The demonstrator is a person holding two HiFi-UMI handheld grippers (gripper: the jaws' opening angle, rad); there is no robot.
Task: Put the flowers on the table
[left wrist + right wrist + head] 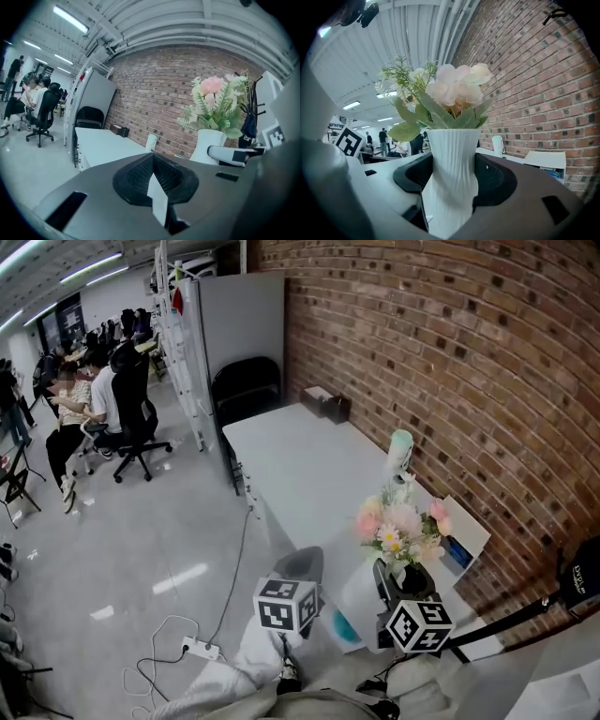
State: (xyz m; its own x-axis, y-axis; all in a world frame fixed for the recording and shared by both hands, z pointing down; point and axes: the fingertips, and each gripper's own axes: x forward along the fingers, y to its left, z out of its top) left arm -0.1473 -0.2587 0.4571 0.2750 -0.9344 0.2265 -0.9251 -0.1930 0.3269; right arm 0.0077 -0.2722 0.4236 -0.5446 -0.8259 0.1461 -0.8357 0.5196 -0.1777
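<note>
Pale pink and white flowers [403,526] stand in a ribbed white vase [361,594], held in the air over the near end of the white table [300,465]. My right gripper [380,585] is shut on the vase. In the right gripper view the vase [452,178] fills the space between the jaws, with the flowers [457,91] above. My left gripper [305,561] hovers left of the vase, shut and holding nothing; only a thin white sliver shows between its pads [140,176]. The left gripper view has the flowers [213,101] at the right.
A brick wall runs along the table's right side. A pale cup [400,448] and an open white box [464,535] sit near the wall, with a black box [326,404] at the far end. A black chair [246,385] stands beyond. People sit at far left. Cables lie on the floor [178,643].
</note>
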